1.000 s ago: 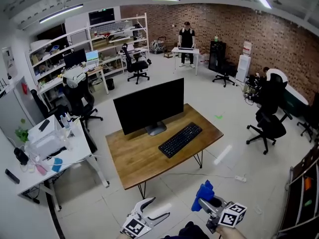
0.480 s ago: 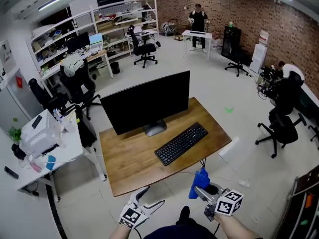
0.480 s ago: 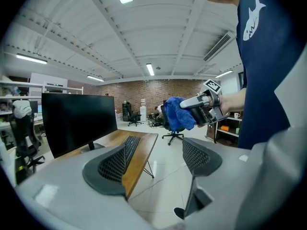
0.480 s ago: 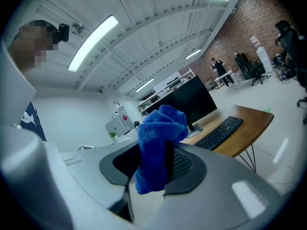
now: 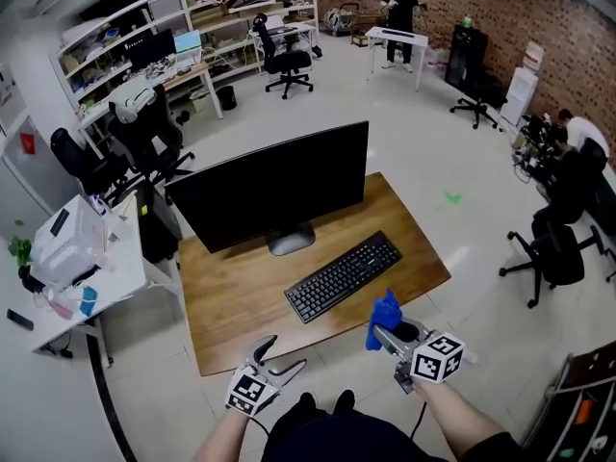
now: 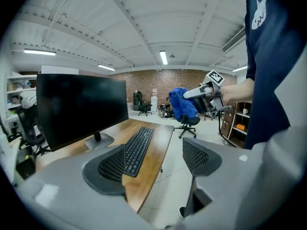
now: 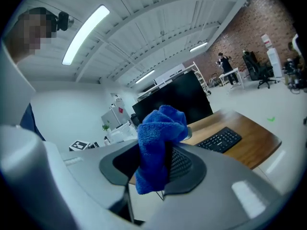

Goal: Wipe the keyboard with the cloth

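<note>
Approach step: right gripper (image 5: 382, 332) fingers clamped on cloth (image 5: 384, 312); left gripper (image 5: 279, 356) fingers wide apart, empty. Next: lower cloth onto keyboard (image 5: 343, 276), w/ bench (image 5: 231, 308) edge cleared.

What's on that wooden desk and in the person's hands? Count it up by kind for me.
monitor: 1
keyboard: 1
blue cloth: 1
tools: 2, the left tool and the right tool
Total: 5

Navy shirt (image 6: 268, 71) with a white shark-shaped print (image 6: 261, 14); grey left tool (image 6: 154, 159) and right tool (image 7: 154, 163) bear black-white marker cubes (image 5: 435, 357).
</note>
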